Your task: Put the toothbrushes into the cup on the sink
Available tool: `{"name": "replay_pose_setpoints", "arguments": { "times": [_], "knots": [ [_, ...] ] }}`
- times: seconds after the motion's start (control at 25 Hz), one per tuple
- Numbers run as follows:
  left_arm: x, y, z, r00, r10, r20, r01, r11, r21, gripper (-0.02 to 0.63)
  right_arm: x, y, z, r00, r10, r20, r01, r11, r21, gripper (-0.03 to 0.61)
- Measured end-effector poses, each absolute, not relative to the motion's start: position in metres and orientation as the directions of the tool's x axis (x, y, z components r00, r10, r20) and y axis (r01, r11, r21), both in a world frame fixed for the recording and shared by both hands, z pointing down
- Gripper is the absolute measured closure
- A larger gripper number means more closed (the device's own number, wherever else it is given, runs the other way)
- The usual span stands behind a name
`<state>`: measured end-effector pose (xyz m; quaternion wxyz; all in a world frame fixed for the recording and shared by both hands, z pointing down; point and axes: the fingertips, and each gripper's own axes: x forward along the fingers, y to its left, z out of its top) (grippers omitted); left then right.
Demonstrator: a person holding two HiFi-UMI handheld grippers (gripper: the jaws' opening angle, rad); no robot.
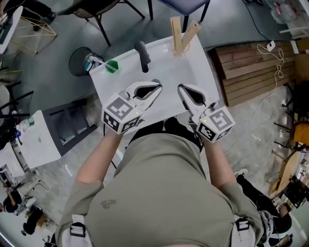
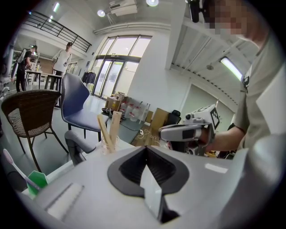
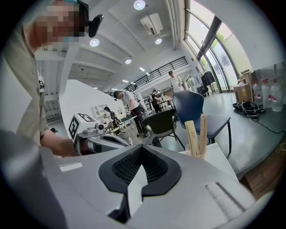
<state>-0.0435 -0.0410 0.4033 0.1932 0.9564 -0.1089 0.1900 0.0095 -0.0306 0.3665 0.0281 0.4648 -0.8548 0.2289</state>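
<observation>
A clear cup (image 1: 179, 44) stands at the far right corner of the white sink top (image 1: 169, 72), with two wooden toothbrushes (image 1: 182, 33) upright in it. The cup (image 2: 108, 144) appears beyond the jaws in the left gripper view, and the cup (image 3: 197, 151) also shows in the right gripper view. My left gripper (image 1: 157, 87) and right gripper (image 1: 180, 89) hover side by side over the sink's near edge, tips pointing at each other. Both are shut with nothing between the pads. Left gripper (image 2: 146, 148) and right gripper (image 3: 141, 148) each show closed jaws.
A dark faucet (image 1: 143, 55) rises at the sink's far middle. A green-ended item with a pale handle (image 1: 105, 64) lies at the far left corner. Chairs (image 1: 96, 9) stand beyond the sink, wooden boards (image 1: 251, 72) lie to the right, and a white cabinet (image 1: 38, 140) stands on the left.
</observation>
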Motion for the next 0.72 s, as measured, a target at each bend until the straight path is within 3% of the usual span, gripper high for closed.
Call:
{"name": "replay_pose_setpoints", "arguments": {
  "times": [0.72],
  "knots": [
    [-0.034, -0.034, 0.404, 0.903, -0.140, 0.405, -0.289, -0.897, 0.334, 0.607, 0.019, -0.023, 0.377, -0.564, -0.779, 0.272, -0.808, 0.453, -0.378, 0.569]
  ]
}}
